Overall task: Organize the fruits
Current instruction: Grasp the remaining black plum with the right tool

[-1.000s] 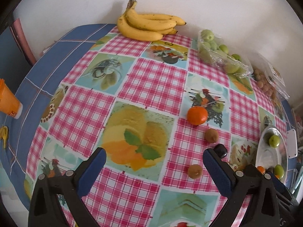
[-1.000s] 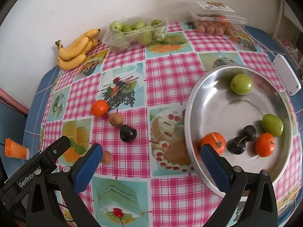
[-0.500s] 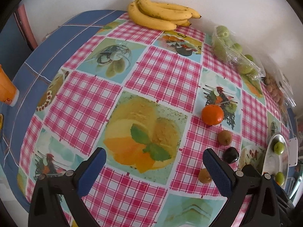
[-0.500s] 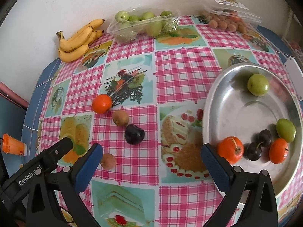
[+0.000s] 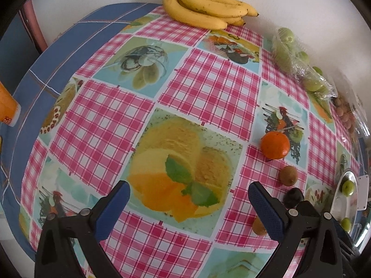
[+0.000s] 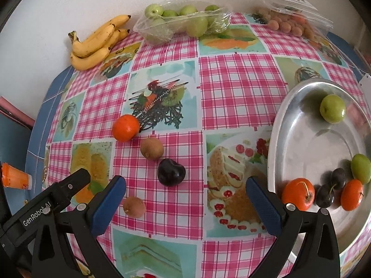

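Note:
Loose on the checked tablecloth lie an orange (image 6: 126, 127) (image 5: 275, 144), a kiwi (image 6: 151, 148) (image 5: 288, 175), a dark plum (image 6: 171, 172) (image 5: 293, 197) and a second kiwi (image 6: 134, 206) (image 5: 258, 226). The steel plate (image 6: 294, 125) (image 5: 340, 199) at the right holds two oranges, two dark plums and green fruits. My right gripper (image 6: 185, 202) is open, with the dark plum just ahead between its fingers. My left gripper (image 5: 189, 205) is open over the printed cloth, empty; its right finger (image 5: 266, 208) partly hides the near kiwi.
Against the wall lie a banana bunch (image 6: 97, 42) (image 5: 206, 11), a clear tray of green fruit (image 6: 185, 23) (image 5: 299, 62) and a clear box of small brown fruit (image 6: 292, 20). An orange cup (image 6: 15, 179) (image 5: 7, 108) stands at the table's left edge. A white device (image 5: 362, 192) lies beyond the plate.
Both grippers have moved forward and left over the table. The loose fruits have grown in the right view; the plate has slid toward the right edge. Both grippers stay open.

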A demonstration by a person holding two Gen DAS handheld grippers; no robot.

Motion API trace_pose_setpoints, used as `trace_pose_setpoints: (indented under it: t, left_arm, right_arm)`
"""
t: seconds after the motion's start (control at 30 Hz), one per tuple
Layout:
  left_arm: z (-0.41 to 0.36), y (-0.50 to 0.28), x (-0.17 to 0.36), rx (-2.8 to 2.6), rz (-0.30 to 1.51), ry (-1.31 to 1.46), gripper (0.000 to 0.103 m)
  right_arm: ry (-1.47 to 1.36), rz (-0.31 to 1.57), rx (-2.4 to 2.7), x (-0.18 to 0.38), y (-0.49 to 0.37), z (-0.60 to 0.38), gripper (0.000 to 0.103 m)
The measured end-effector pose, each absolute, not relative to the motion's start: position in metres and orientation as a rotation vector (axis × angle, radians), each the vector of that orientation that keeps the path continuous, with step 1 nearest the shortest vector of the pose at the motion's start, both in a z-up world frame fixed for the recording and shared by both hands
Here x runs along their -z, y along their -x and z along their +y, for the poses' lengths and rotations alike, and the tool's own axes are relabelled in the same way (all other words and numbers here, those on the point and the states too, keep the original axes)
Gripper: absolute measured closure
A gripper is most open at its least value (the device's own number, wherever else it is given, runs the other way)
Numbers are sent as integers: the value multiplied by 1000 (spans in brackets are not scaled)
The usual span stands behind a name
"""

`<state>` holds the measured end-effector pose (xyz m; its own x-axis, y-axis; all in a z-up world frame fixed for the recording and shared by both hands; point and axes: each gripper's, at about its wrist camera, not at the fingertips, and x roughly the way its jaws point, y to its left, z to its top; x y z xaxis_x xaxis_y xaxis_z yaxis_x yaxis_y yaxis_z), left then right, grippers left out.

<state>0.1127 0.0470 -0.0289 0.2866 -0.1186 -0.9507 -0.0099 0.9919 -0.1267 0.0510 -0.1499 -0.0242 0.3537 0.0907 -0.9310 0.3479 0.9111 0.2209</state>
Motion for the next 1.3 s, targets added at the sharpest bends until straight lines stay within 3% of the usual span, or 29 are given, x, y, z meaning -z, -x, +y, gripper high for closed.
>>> trace_pose_setpoints:
  t: [0.5, 0.67, 0.87, 1.17, 1.3]
  left_arm:
    - [46, -127, 47, 53, 1326, 134, 0]
    - [44, -125, 47, 66, 1330, 143, 0]
    - [41, -125, 45, 78, 1330, 142, 0]
    - [41, -125, 44, 96, 1328, 144, 0]
    - [40, -125, 44, 104, 1327, 140, 0]
  right_arm:
    - [-345, 1214, 202, 35, -66, -145, 3]
    - [-333, 1235, 201, 43, -70, -140, 29]
    - [-339, 1226, 182, 42, -70, -140, 47]
    - [-349, 1223, 130, 40, -70, -136, 68]
    - [-346, 1221, 119, 39, -72, -133, 72]
